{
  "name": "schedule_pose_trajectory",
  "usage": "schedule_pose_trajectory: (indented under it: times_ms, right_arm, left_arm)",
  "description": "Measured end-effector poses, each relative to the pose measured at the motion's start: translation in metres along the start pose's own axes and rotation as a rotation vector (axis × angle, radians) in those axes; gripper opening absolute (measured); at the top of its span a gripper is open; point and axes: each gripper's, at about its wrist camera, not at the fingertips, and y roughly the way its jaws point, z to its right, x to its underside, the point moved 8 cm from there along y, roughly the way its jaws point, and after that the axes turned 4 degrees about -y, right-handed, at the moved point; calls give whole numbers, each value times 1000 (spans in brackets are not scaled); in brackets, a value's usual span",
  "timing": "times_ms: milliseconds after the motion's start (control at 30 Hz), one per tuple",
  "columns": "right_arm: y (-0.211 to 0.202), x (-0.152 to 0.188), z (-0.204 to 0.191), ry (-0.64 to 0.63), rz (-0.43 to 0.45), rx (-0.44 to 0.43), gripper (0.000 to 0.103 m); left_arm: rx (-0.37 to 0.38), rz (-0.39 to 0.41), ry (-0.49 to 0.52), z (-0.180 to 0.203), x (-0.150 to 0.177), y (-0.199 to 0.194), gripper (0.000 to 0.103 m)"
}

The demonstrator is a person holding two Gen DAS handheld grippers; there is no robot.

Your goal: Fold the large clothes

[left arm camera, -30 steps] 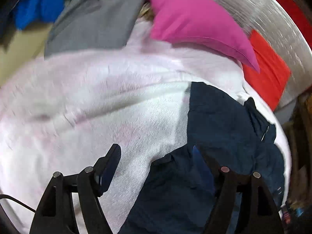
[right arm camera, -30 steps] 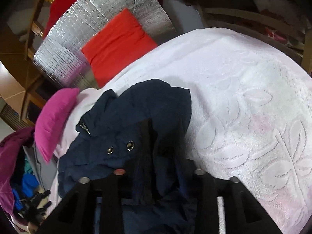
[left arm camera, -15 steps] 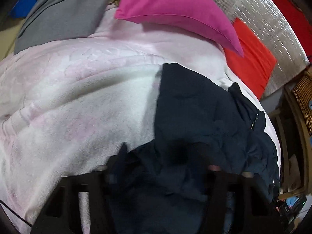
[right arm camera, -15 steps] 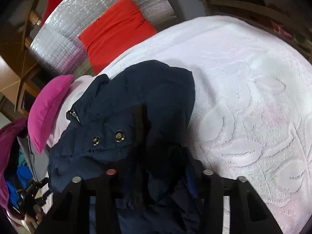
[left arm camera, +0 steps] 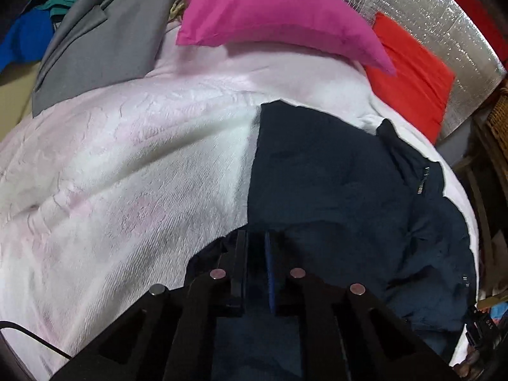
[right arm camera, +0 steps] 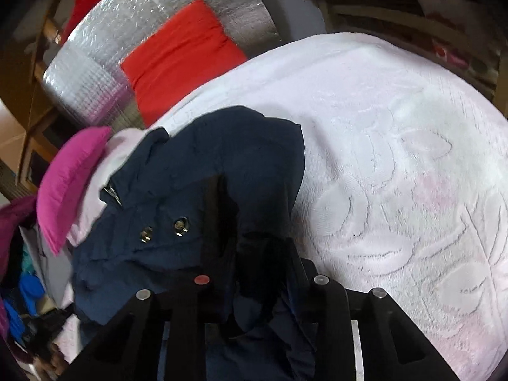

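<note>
A dark navy jacket (left arm camera: pixel 333 184) lies crumpled on a white and pale pink blanket (left arm camera: pixel 127 165). My left gripper (left arm camera: pixel 255 241) is shut on a fold of the jacket at its near edge. In the right wrist view the jacket (right arm camera: pixel 190 171) shows two metal snaps and a zip pull. My right gripper (right arm camera: pixel 257 231) is shut on a bunched part of the jacket, and the cloth hides most of its fingers.
A magenta pillow (left arm camera: pixel 270 9) and a red cushion (left arm camera: pixel 412 73) lie at the head of the bed, against a silver foil panel (left arm camera: pixel 444 9). A grey garment (left arm camera: pixel 104 38) and blue clothes (left arm camera: pixel 25 38) lie at the far left. Wooden furniture (right arm camera: pixel 397 9) stands beyond the blanket.
My left gripper was open over the blanket; it has moved right onto the jacket's edge and closed on it. The right gripper has kept its hold while the jacket shifted slightly.
</note>
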Motion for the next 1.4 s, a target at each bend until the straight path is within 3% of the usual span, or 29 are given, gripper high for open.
schedule_pose_trajectory:
  times_ms: [33,133,167,267,333,467,600,733,867,1033,1167,1400]
  right_arm:
    - [-5,-2,-1,7,3,-3,32]
    - [-28,-7,-8,-8,68,16,34]
    - [-35,-8,-12,-21,93,19,34]
    - [-59,-8,-29,-80,178,-2,34]
    - [-68,-2,-48,-133,206,-68,34]
    - [-58,21,-87,-207,124,-210,34]
    - [-30,39,-107,-269,45,-196,34]
    - [15,50,-92,-181,-93,-160,30]
    - [7,45,-93,-187,-75,-165,30]
    - [-22,37,-111,-216,31,-256,33]
    - [-10,46,-118,-168,-18,-318,33]
    - [27,60,-117,-105,-105,-300,33]
  left_arm:
    - [5,4,4,2,0,-6,17]
    - [23,35,15,10,5,-25,52]
    - [34,51,26,15,7,-31,58]
    - [71,71,97,37,18,-41,62]
    - [81,67,137,47,25,-37,67]
    - [22,17,148,46,35,-10,67]
    - [-46,-25,131,30,36,18,67]
    - [-45,-36,135,29,35,25,72]
    - [-69,-21,160,34,32,16,71]
    - [15,52,205,60,31,-11,71]
    - [58,41,245,83,43,-1,71]
    - [-7,14,245,91,49,30,77]
